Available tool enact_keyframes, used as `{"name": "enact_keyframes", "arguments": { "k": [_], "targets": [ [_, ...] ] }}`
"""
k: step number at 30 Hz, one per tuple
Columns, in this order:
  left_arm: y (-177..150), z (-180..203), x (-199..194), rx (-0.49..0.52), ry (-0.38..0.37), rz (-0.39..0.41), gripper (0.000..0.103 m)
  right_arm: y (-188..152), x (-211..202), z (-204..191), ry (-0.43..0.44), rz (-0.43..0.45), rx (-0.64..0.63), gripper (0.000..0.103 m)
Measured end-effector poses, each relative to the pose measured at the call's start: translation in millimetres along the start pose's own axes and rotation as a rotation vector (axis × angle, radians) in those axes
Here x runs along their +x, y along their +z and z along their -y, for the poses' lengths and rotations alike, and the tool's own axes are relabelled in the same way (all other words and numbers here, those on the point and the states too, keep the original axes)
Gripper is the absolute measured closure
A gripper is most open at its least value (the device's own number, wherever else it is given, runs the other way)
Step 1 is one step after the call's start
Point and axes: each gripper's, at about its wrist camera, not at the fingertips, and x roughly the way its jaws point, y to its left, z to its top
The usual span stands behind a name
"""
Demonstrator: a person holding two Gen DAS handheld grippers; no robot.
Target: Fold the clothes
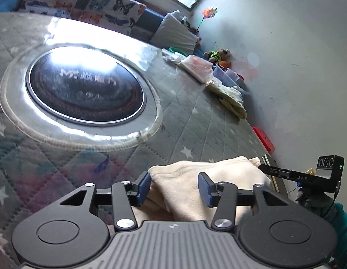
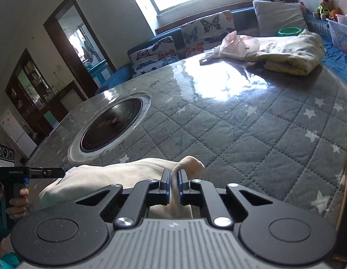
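My right hand-held gripper [image 2: 172,185] is clamped on a fold of the cream garment [image 2: 119,174] at the table's [image 2: 240,134] near edge; my left hand-held gripper [image 1: 174,187] stands open over that cloth. Farther off sits the round black inset [image 2: 113,126], then a folded yellowish garment [image 2: 292,56].

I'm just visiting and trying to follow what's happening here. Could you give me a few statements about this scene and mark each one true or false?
1. The right gripper is pinching the cream garment. True.
2. The left gripper is clamped tight on the cloth. False: its jaws stand apart, with the garment lying between them.
3. A round black cooktop is set into the table. True.
4. The yellow folded blanket lies right beside the grippers. False: it lies at the table's far end.
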Motion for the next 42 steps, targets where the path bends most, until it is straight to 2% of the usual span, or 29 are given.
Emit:
{"name": "enact_keyframes", "arguments": {
  "k": [6, 8, 9, 10, 12, 14, 20, 25, 27, 29, 31, 33, 38, 42],
  "targets": [
    [2, -9, 3, -0.076, 0.005, -0.011, 0.052, 2, 0, -1, -0.005, 0.005, -0.007, 0.096],
    [1, -11, 4, -0.090, 0.009, -0.004, 0.054, 4, 0, -2, -0.008, 0.007, -0.014, 0.096],
    [0, -11, 4, -0.090, 0.007, 0.001, 0.059, 5, 1, -3, -0.011, 0.009, -0.021, 0.096],
    [-1, -11, 5, -0.087, 0.007, 0.005, 0.074, 7, 2, -4, -0.014, 0.009, -0.029, 0.096],
    [-2, -9, 6, -0.068, 0.017, 0.010, 0.086, 12, 4, -7, -0.020, 0.012, -0.045, 0.096],
    [-1, -6, 5, -0.049, 0.018, 0.023, 0.093, 17, 6, -10, -0.022, 0.015, -0.060, 0.096],
    [9, 5, -9, 0.032, 0.070, 0.111, 0.095, 35, 11, -23, -0.022, 0.036, -0.114, 0.098],
    [18, 11, -16, 0.068, 0.068, 0.161, 0.095, 42, 13, -30, -0.018, 0.026, -0.128, 0.098],
    [19, 11, -13, 0.067, 0.063, 0.157, 0.095, 39, 13, -25, -0.035, 0.014, -0.100, 0.093],
    [16, 10, -10, 0.060, 0.060, 0.148, 0.095, 32, 12, -14, -0.052, 0.006, -0.053, 0.092],
    [12, 8, -9, 0.054, 0.050, 0.134, 0.095, 25, 11, -3, -0.067, -0.002, -0.005, 0.086],
    [8, 7, -8, 0.052, 0.052, 0.120, 0.095, 18, 11, 3, -0.080, -0.010, 0.019, 0.074],
    [0, 2, -6, 0.023, 0.039, 0.093, 0.095, 8, 15, 10, -0.062, -0.026, 0.048, 0.074],
    [-6, -1, -4, 0.001, 0.042, 0.074, 0.088, 4, 23, 8, -0.047, -0.036, 0.035, 0.075]
  ]
}}
